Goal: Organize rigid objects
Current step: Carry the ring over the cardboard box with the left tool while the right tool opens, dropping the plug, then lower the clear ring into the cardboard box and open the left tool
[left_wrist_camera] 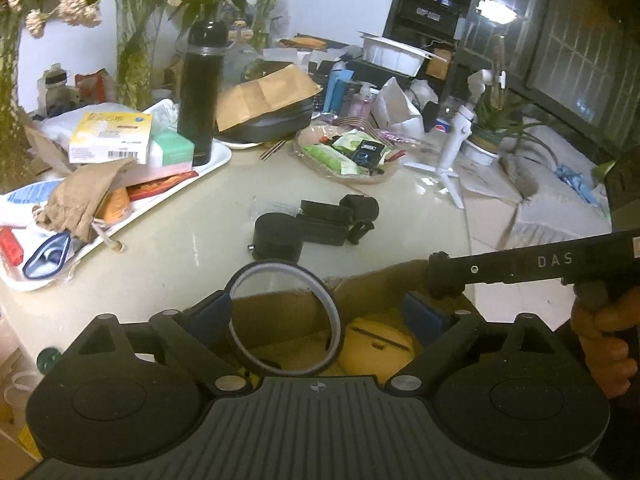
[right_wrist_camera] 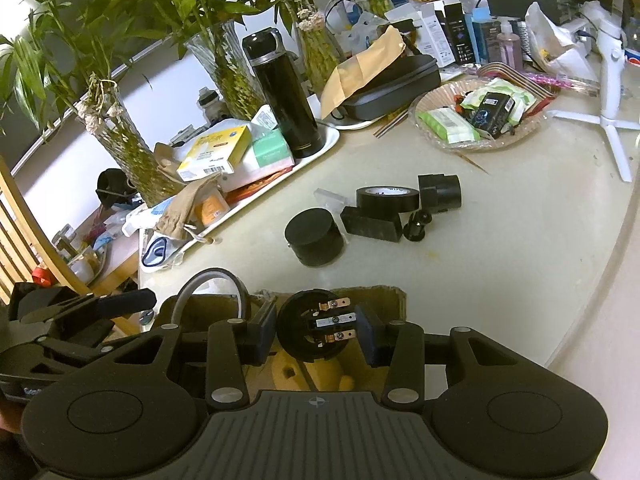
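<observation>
My left gripper (left_wrist_camera: 320, 316) is open over a cardboard box (left_wrist_camera: 276, 304); a thin tape ring (left_wrist_camera: 284, 318) leans against its left finger, and whether it is gripped I cannot tell. My right gripper (right_wrist_camera: 318, 330) is shut on a black round socket part (right_wrist_camera: 316, 326) with metal terminals, held over the same box (right_wrist_camera: 380, 300). A yellow object (right_wrist_camera: 320, 372) lies inside the box. On the table beyond lie a black cylinder (right_wrist_camera: 315, 236), a black tape roll (right_wrist_camera: 387, 200), a black block (right_wrist_camera: 372, 224) and a black adapter (right_wrist_camera: 439, 193).
A white tray (right_wrist_camera: 320, 148) with boxes and a black flask (right_wrist_camera: 286, 96) stands at the left. A wicker plate (right_wrist_camera: 476, 116) of packets sits behind. Vases of plants (right_wrist_camera: 224, 60) line the back. A white tripod stand (right_wrist_camera: 612, 80) is at the right.
</observation>
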